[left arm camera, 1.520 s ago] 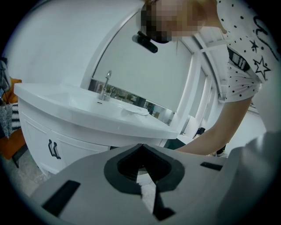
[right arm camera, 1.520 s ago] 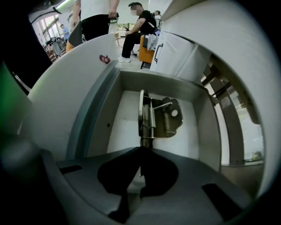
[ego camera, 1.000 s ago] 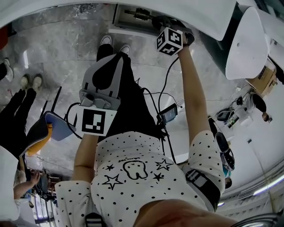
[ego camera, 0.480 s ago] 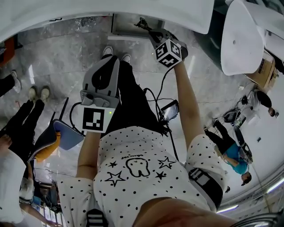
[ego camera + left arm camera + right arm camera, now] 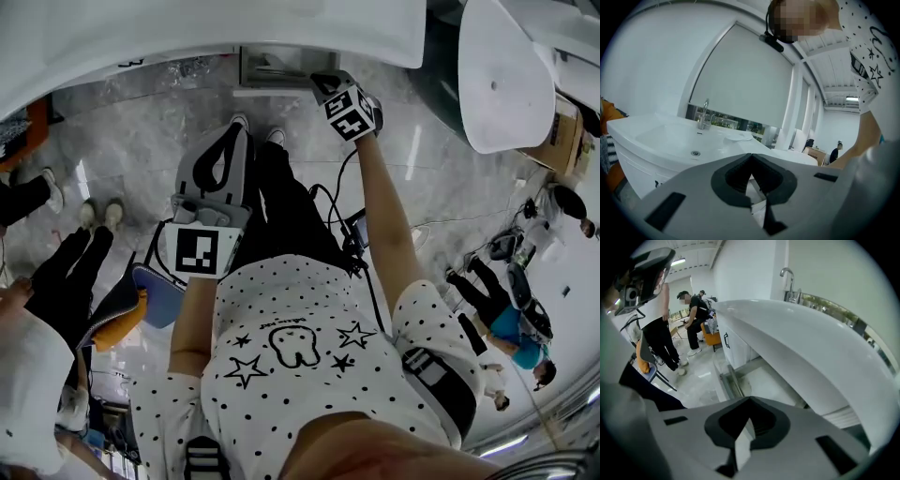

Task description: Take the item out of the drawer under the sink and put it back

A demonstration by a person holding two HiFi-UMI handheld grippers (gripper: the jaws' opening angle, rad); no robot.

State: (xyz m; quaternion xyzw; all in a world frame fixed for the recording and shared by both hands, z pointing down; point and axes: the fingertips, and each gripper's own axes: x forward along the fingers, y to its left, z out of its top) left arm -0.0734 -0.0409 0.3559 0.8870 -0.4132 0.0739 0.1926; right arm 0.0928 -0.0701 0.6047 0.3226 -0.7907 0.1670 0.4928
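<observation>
Drawer beneath the glossy white sink stands pulled out, its flat grey bottom bare where visible; no item shows anywhere. Right gripper angles down toward it, matte jaws pressed together on nothing. Left gripper, likewise closed and empty, hangs aside, probably to keep clear.

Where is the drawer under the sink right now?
In the head view the drawer stands pulled out at top centre, below the white sink and just left of the right gripper.
</observation>
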